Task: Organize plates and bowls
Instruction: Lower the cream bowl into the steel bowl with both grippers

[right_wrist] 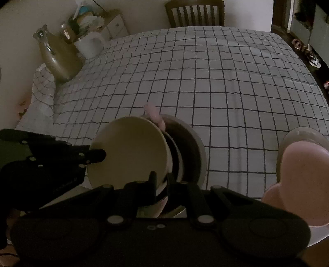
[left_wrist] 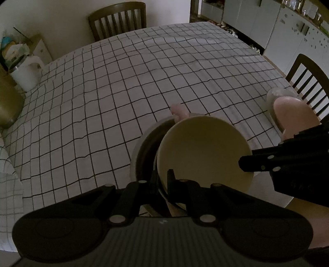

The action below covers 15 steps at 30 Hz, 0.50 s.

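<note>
A tilted stack of dishes hangs at the near edge of the checked table: a cream bowl (left_wrist: 203, 147) (right_wrist: 129, 150) nests in a grey bowl with a dark inside (left_wrist: 144, 141) (right_wrist: 197, 147). A pink piece (left_wrist: 178, 112) (right_wrist: 153, 113) sticks out at the stack's far side. My left gripper (left_wrist: 162, 178) is shut on the stack's near rim. It enters the right wrist view from the left (right_wrist: 100, 156), on the cream bowl's rim. My right gripper (right_wrist: 161, 178) is shut on the rim too, entering the left wrist view from the right (left_wrist: 242, 164).
A pink dish on a grey plate (left_wrist: 287, 111) (right_wrist: 304, 156) sits near the table's right edge. A white kettle (left_wrist: 28, 71) (right_wrist: 90, 46) and a golden vase (right_wrist: 59, 61) stand at the far left. Chairs (left_wrist: 117, 18) (left_wrist: 308, 80) flank the checked tablecloth (left_wrist: 144, 71).
</note>
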Tool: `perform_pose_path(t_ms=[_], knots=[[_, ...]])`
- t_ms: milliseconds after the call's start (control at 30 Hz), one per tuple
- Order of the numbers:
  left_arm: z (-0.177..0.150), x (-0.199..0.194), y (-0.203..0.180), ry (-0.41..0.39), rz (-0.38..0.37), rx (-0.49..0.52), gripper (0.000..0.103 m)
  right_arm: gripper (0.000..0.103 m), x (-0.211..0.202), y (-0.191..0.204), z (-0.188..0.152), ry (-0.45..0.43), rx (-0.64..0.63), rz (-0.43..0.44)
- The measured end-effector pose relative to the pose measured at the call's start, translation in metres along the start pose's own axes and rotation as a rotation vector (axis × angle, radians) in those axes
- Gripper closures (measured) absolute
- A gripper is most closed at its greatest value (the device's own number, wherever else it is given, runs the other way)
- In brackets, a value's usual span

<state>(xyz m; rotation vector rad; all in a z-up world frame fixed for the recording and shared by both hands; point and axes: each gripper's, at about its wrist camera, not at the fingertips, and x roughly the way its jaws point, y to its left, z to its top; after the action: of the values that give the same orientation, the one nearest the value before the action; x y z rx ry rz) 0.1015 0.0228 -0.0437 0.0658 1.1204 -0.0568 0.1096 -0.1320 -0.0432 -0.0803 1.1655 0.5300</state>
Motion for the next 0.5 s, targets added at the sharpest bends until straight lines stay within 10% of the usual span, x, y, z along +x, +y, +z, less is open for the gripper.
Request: perform_pose_path(t_ms=[500], knots=[[-0.003, 0.015, -0.003, 0.006, 0.007, 0.014, 0.097, 0.093, 0.014, -0.003, -0.003, 0.022, -0.014, -0.028]])
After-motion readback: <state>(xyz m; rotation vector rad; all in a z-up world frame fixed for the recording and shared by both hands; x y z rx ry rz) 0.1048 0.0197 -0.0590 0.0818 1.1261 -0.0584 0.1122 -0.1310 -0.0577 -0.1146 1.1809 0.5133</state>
